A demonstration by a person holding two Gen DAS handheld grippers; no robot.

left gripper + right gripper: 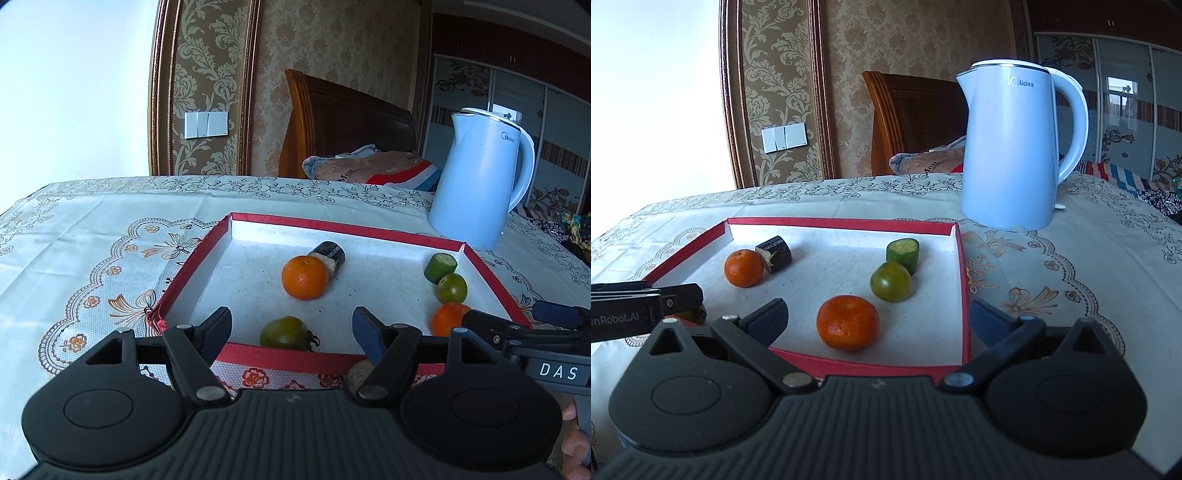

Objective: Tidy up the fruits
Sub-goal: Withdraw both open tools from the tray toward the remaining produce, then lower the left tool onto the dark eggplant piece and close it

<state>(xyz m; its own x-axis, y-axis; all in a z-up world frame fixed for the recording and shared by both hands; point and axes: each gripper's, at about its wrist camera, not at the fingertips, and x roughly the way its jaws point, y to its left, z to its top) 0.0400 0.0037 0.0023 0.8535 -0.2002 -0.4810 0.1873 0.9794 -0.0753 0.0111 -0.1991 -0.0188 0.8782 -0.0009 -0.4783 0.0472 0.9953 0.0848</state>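
Tablecloth | red tray: glossy orange mandarins, green tomatoes | both hand-held grippers spread, empty

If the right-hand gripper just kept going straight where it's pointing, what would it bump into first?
Probably the near orange. It lies in the red tray straight ahead of the open right gripper, roughly centred between its fingers. Depth is hard to judge, so the low near wall of the tray could come first.

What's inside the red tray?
In the red tray: two oranges, two green tomatoes, a cucumber piece and a dark eggplant piece. The near-left corner is partly covered by the left gripper.
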